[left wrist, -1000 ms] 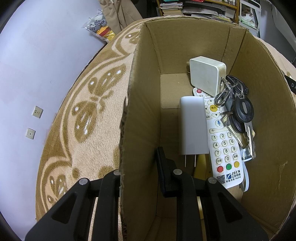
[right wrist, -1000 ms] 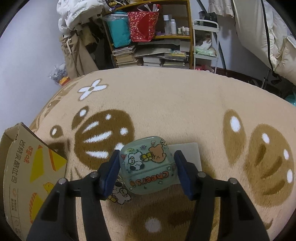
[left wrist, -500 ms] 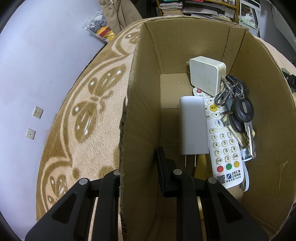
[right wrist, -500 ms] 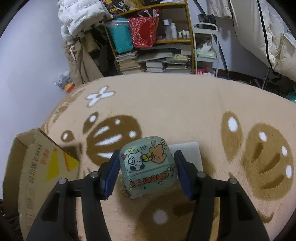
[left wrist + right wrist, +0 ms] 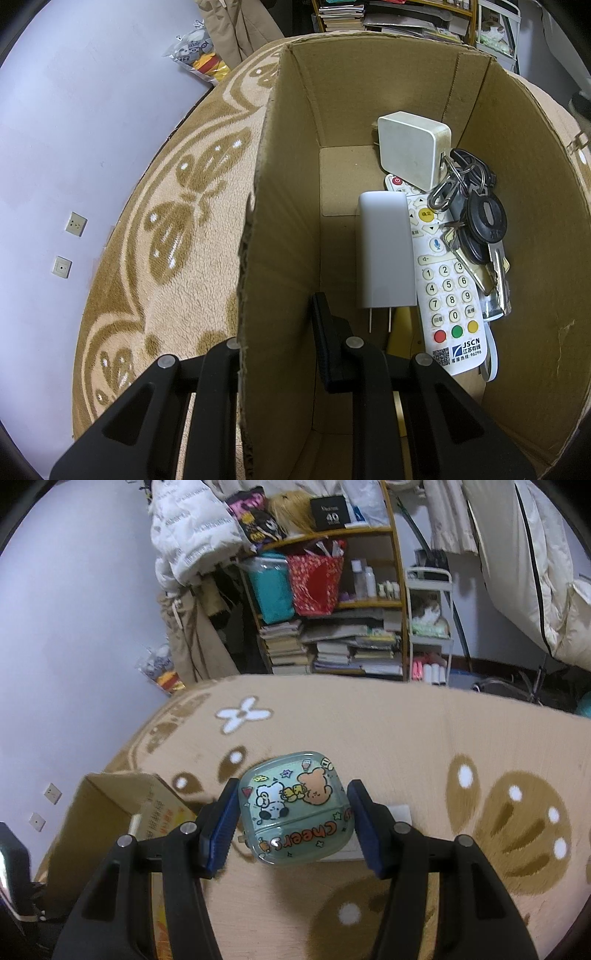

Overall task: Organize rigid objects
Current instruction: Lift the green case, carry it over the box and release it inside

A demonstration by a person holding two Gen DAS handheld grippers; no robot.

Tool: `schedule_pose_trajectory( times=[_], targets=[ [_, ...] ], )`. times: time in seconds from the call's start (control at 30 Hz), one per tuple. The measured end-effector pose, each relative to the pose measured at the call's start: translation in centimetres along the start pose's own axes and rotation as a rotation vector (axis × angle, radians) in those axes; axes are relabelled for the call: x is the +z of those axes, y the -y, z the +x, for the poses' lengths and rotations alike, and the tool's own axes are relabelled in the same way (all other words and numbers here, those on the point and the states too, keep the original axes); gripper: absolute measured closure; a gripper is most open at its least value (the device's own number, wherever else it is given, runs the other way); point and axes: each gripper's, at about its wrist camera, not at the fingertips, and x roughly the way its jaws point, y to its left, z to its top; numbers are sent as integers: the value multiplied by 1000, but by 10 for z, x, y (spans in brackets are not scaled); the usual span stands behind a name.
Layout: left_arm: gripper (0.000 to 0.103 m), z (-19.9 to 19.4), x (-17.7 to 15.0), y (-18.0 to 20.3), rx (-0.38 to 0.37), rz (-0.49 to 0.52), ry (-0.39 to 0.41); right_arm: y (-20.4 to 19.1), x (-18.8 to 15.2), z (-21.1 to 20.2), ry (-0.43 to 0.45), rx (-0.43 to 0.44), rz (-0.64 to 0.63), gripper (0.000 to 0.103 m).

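- Our right hand-held gripper (image 5: 291, 821) is closed on the green cartoon case (image 5: 295, 812), its blue pads pressed to both sides, and it carries the case in the air above the patterned rug (image 5: 424, 738).
- Our left hand-held gripper (image 5: 280, 343) is clamped on the near wall of the cardboard box (image 5: 369, 110), one finger inside and one outside, steadying it.
- Inside the box we already have a white charger (image 5: 384, 254), a square white adapter (image 5: 413, 151), a remote control (image 5: 447, 291) and a bunch of keys (image 5: 476, 221), so we judge the task well along.
- What is left, as far as we can see: the case must go into the box, and a flat white item (image 5: 400, 812) lies on the rug behind the case.
- Against the earlier right wrist frame, the case has risen and the view has tilted up, showing more of the bookshelf (image 5: 332, 609); the box now sits lower left with its opening visible. The left view is unchanged.
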Motion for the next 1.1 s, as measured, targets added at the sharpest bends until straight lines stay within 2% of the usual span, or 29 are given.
schedule_pose_trajectory(
  times=[0.33,0.57,0.83,1.1],
  targets=[
    [83,0,0,0,0,-1,0,-47,12,-37,96,95,-94,41],
    [83,-1,0,0,2,1,0,-76,13,-53,129,169,-144,41],
    [83,-1,0,0,2,0,0,-109,0,-59,119,237,-216,41],
    [83,-1,0,0,1,0,0,-127,-18,-50,64,261,-265,41]
  ],
)
